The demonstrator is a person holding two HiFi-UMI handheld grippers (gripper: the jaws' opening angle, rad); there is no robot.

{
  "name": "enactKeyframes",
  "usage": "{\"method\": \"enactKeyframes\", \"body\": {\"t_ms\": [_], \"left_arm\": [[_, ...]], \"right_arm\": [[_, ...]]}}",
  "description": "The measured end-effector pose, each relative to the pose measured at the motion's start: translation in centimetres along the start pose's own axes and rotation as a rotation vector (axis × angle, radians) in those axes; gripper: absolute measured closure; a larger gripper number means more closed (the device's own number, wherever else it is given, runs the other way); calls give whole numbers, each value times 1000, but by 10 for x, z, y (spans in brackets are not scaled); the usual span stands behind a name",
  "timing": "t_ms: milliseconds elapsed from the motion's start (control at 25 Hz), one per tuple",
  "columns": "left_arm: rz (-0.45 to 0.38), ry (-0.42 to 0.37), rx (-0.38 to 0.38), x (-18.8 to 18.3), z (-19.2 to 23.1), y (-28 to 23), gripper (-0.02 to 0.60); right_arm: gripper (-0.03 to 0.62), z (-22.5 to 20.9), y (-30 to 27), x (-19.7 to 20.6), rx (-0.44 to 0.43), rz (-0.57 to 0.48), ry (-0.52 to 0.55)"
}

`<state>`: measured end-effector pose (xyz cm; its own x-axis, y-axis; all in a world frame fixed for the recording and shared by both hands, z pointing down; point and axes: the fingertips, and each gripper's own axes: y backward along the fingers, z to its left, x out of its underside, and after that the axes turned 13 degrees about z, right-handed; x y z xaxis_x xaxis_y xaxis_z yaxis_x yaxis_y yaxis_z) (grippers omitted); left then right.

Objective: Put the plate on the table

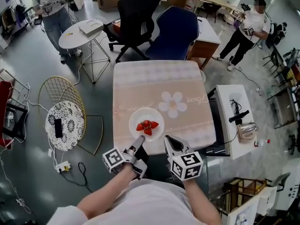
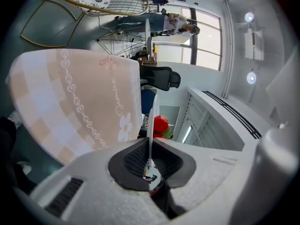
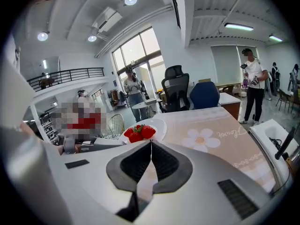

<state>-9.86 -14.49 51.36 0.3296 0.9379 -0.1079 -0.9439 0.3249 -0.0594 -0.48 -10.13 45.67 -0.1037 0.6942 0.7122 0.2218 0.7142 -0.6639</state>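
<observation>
White, glossy ware, probably ceramic: the plate (image 1: 138,114) lies over the near edge of the table (image 1: 159,81), on a pink flowered cloth (image 1: 187,111), with three or four strawberries (image 1: 147,125) heaped at its middle. Whether its base already rests on the cloth cannot be told.

The left gripper (image 1: 140,139) is clamped on the near rim; in the left gripper view the plate (image 2: 150,118) shows edge-on as a thin white line pinched between the pads, the strawberries (image 2: 160,123) beyond. The right gripper (image 1: 169,141) hovers just beside the plate, jaws together on nothing, as the right gripper view (image 3: 151,146) confirms.

Handling, as a judgement: stiff, brittle, moderately heavy, with a smooth glaze likely to slip in a one-sided pinch. The rim is the only hold; kept level, the loose fruit should not roll.
</observation>
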Motion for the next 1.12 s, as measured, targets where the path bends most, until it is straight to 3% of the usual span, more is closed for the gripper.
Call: {"method": "enactKeyframes", "body": {"t_ms": [320,560,840,1120], "left_arm": [[-5,19,14,-12,4,-10,565],[-13,10,-19,-18,6,-25,565],[-37,-43,-68,-26,7,-57,565],[-55,-39,-97,-32,17,-95,565]], "right_arm": [[588,-2,-21,-14,-7,-2,-4],[589,-21,-35,-22,-26,-2,-9],[589,-52,-52,-30,-82,5,2],[588,-80,-72,-37,-148,33,3]]}}
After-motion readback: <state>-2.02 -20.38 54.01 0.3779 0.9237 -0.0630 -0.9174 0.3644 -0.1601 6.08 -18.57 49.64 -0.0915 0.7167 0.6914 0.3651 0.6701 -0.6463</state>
